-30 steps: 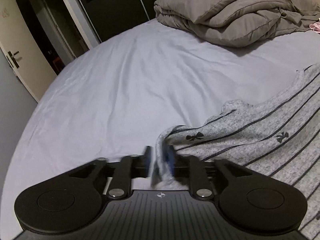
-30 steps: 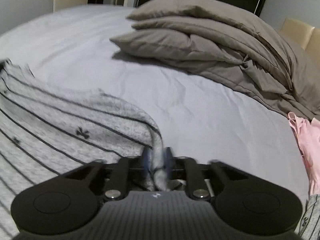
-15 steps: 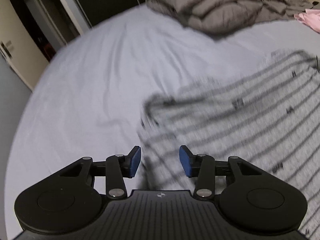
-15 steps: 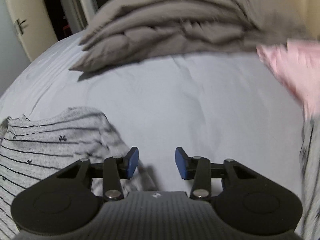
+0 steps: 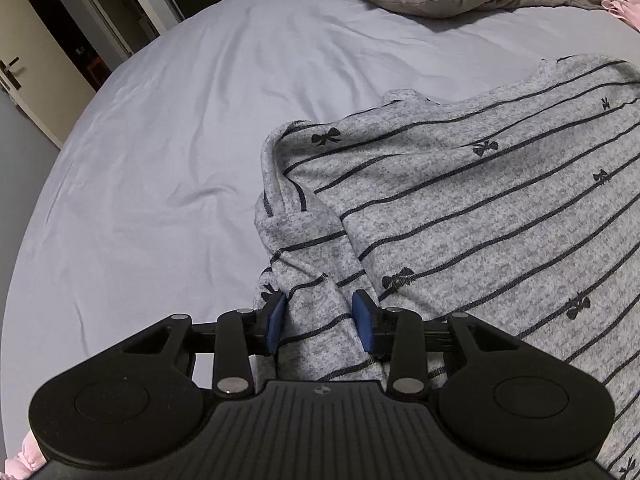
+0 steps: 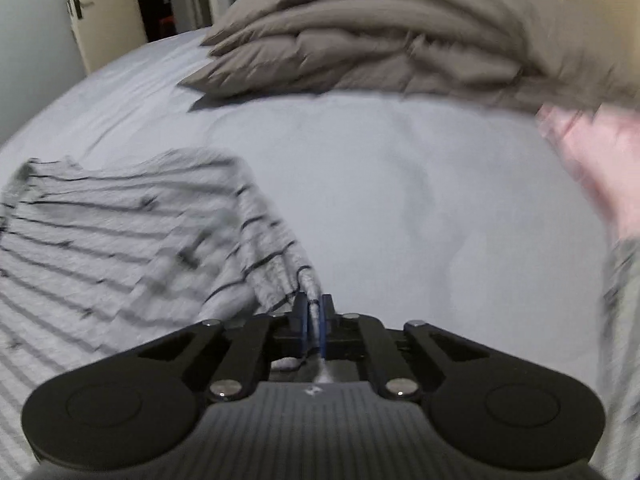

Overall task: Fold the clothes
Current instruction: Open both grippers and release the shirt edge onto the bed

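While a grey knitted top with thin dark stripes and small bow prints (image 5: pixel 472 200) lies spread across the pale lilac sheet of the bed (image 5: pixel 168 152), both tools work its near edge, apparently to take hold of two points for the first fold. The right gripper (image 6: pixel 314 316) has its jaws pressed together on a thin ridge of the striped cloth, pinching the garment's right-hand edge so it can be lifted or drawn across. The left gripper (image 5: pixel 320 320) has its jaws partly spread and closing, with a rumpled sleeve-like fold of the same top between the blue pads; whether they press on it cannot be told. Both tools point steeply down toward the mattress. A folded taupe duvet (image 6: pixel 380 40) sits well apart at the far side, with pink fabric (image 6: pixel 592 152) blurred near its edge.
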`<act>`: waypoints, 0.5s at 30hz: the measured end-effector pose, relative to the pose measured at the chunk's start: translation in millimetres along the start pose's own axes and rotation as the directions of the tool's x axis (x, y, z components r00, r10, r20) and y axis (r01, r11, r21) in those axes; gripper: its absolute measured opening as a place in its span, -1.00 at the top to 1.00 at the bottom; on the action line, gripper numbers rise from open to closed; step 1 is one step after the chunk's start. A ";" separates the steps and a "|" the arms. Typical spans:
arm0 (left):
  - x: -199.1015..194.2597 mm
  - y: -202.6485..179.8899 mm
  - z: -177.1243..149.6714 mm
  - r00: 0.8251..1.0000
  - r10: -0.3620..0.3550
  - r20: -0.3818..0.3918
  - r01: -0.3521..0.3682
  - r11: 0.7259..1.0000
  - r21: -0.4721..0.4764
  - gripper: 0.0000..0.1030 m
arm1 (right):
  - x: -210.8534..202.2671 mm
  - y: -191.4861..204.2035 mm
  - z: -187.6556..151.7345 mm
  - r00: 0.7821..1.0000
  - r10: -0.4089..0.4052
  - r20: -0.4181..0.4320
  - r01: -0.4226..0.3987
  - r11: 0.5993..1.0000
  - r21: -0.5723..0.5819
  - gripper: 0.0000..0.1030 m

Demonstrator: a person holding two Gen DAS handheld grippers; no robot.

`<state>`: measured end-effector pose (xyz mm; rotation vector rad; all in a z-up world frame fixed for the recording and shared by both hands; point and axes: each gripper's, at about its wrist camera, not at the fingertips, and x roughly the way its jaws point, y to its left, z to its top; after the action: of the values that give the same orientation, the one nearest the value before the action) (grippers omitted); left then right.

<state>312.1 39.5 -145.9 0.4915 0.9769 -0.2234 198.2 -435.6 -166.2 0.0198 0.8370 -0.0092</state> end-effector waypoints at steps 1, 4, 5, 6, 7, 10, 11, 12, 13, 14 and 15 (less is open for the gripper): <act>0.4 0.1 0.2 1.000 -0.003 0.000 0.003 1.000 -0.001 0.35 | -0.8 -2.4 4.4 0.999 -0.036 0.016 0.036 0.999 -0.009 0.94; 1.7 0.8 1.1 1.000 -0.010 -0.005 0.010 1.000 -0.007 0.35 | 1.9 -11.6 17.8 0.992 -0.122 0.040 0.123 0.992 -0.019 0.95; 1.8 1.1 1.2 1.000 -0.013 -0.006 0.012 1.000 -0.009 0.35 | 5.0 -14.3 21.8 0.989 -0.142 0.040 0.143 0.989 -0.023 0.95; 1.9 1.3 1.2 1.000 -0.015 -0.007 0.015 1.000 -0.011 0.35 | 9.5 -16.9 24.8 0.987 -0.156 0.033 0.157 0.987 -0.028 0.95; 2.2 1.3 1.1 1.000 -0.018 -0.006 0.017 1.000 -0.014 0.35 | 14.5 -19.1 26.1 0.985 -0.168 0.024 0.169 0.985 -0.033 0.95; 1.8 2.2 0.5 1.000 -0.026 0.000 0.026 0.999 -0.022 0.34 | 36.1 -20.9 20.8 0.984 -0.175 -0.037 0.173 0.983 -0.059 0.95; 0.6 4.2 -0.2 1.000 -0.030 0.006 0.030 0.999 -0.029 0.33 | 41.9 -20.0 17.7 0.983 -0.176 -0.052 0.172 0.983 -0.071 0.95; -0.8 6.0 -1.1 0.999 -0.034 0.014 0.034 0.999 -0.036 0.32 | 43.9 -18.2 15.2 0.983 -0.179 -0.050 0.175 0.981 -0.088 0.93; -3.3 7.4 -2.4 0.999 -0.035 0.023 0.036 0.999 -0.039 0.32 | 42.7 -17.1 14.1 0.983 -0.181 -0.040 0.176 0.979 -0.099 0.87; -6.6 8.5 -3.8 0.999 -0.033 0.029 0.034 0.999 -0.037 0.27 | 40.2 -18.2 13.8 0.984 -0.175 -0.036 0.171 0.981 -0.097 0.87; -9.9 9.5 -5.2 0.999 -0.030 0.035 0.031 0.999 -0.036 0.16 | 38.3 -20.1 13.7 0.986 -0.164 -0.036 0.161 0.983 -0.086 0.86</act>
<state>306.6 50.0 -137.2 0.4385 0.9537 -0.2408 233.6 -456.0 -185.8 -0.1268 0.8799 -0.1281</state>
